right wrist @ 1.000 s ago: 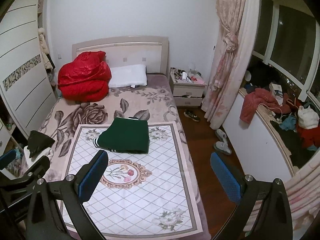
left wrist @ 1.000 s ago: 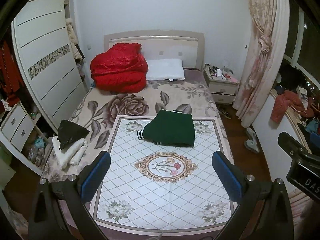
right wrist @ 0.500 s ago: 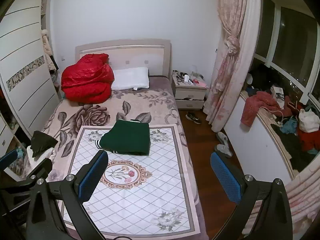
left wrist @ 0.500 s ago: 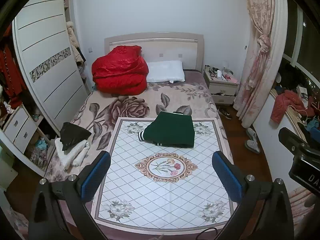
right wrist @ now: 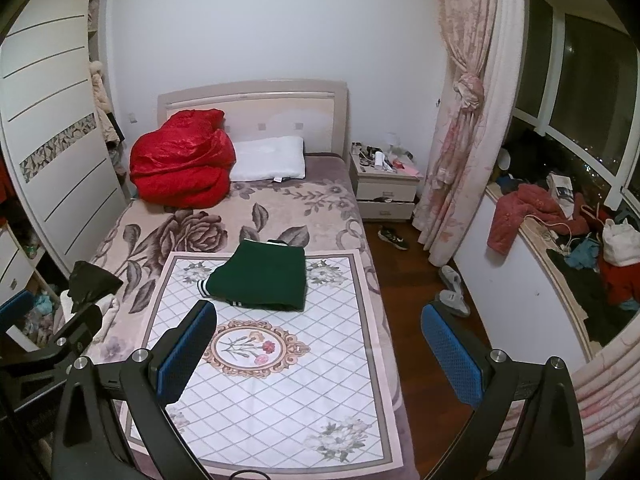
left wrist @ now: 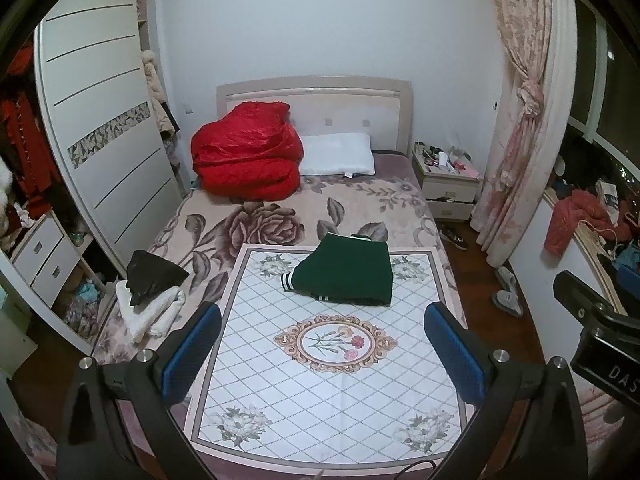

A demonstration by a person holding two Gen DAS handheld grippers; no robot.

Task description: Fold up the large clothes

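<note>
Left gripper [left wrist: 322,350] and right gripper [right wrist: 318,344] both released, holding nothing. Ahead of both, well apart: dark green garment with striped cuffs [left wrist: 344,276], already folded compact on the white floral-patterned mat [left wrist: 320,392]. Fold seemingly finished; possibly only stacking beside the left-hand black and white folded pile [left wrist: 150,292] remaining.

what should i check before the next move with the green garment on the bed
1. Left gripper open and empty: ok, blue pads wide apart with nothing between them.
2. Right gripper open and empty: ok, same state.
3. Green garment folded: ok, a compact rectangle with striped cuffs showing at its left edge.
4. Garment fully on the white floral mat: not ok, its far edge passes the mat's far border onto the rose blanket.
5. Stack at the bed's left edge apart from the garment: ok, dark piece on white one, clear gap.
6. Folds neat underneath: cannot tell, hidden.
</note>
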